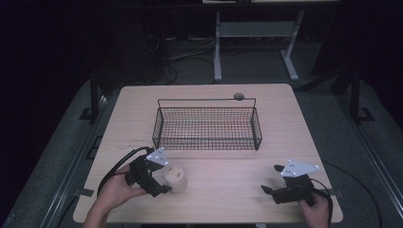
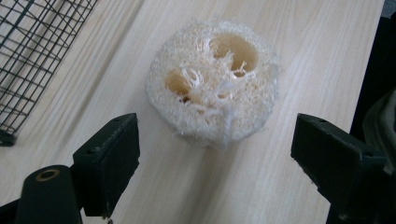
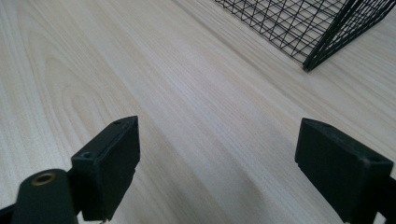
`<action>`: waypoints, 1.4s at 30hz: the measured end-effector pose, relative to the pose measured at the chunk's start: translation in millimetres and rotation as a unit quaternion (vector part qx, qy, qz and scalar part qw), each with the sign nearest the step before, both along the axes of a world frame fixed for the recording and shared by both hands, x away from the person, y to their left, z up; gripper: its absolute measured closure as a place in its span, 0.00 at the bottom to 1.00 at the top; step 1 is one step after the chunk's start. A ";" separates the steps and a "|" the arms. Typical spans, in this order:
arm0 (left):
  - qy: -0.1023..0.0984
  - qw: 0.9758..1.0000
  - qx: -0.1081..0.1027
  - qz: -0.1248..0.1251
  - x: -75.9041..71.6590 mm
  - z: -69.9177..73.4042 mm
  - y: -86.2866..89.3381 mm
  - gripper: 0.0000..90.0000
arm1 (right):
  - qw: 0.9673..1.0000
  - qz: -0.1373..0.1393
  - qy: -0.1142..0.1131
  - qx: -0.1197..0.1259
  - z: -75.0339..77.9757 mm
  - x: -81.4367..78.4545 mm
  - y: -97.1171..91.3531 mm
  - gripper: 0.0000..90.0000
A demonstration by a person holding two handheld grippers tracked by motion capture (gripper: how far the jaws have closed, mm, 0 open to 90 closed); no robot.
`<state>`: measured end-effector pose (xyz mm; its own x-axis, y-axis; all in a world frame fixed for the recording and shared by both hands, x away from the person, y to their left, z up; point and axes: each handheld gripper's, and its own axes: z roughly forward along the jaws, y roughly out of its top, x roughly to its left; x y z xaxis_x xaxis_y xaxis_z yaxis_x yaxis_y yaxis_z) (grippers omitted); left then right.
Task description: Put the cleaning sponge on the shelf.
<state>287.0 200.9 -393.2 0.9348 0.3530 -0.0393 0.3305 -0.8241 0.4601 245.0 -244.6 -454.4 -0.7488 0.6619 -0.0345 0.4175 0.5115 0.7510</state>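
Cream fibrous loofah (image 2: 212, 81), black wire basket (image 1: 207, 124), pale wood-grain table (image 1: 228, 190)

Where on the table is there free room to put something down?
The widest bare patch of the table lies between the loofah sponge and the right gripper, in front of the wire basket. Strips beside the basket's two ends are also bare. It is crowded only around the left gripper, which is open beside the sponge.

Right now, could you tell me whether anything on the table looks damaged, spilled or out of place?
Nothing stands out. The loofah sponge lies whole on the table ahead of the open left tool, and the wire basket sits upright and square.
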 end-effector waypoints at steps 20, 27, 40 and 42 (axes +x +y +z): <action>0.011 1.000 -0.009 0.001 8.6 -7.8 -12.0 0.17 | 1.000 0.001 0.001 0.002 0.0 -0.3 1.1 0.15; 0.011 1.000 -0.001 0.001 11.4 -9.2 -16.3 0.23 | 1.000 0.002 0.002 0.003 0.0 -0.3 1.2 0.15; 0.018 1.000 0.011 0.002 12.6 -14.6 -23.9 0.26 | 1.000 0.001 0.000 0.004 0.3 -0.4 1.1 0.15; 0.017 1.000 0.012 0.000 12.8 -15.2 -24.6 0.29 | 1.000 0.001 0.001 0.003 0.3 -0.4 1.2 0.15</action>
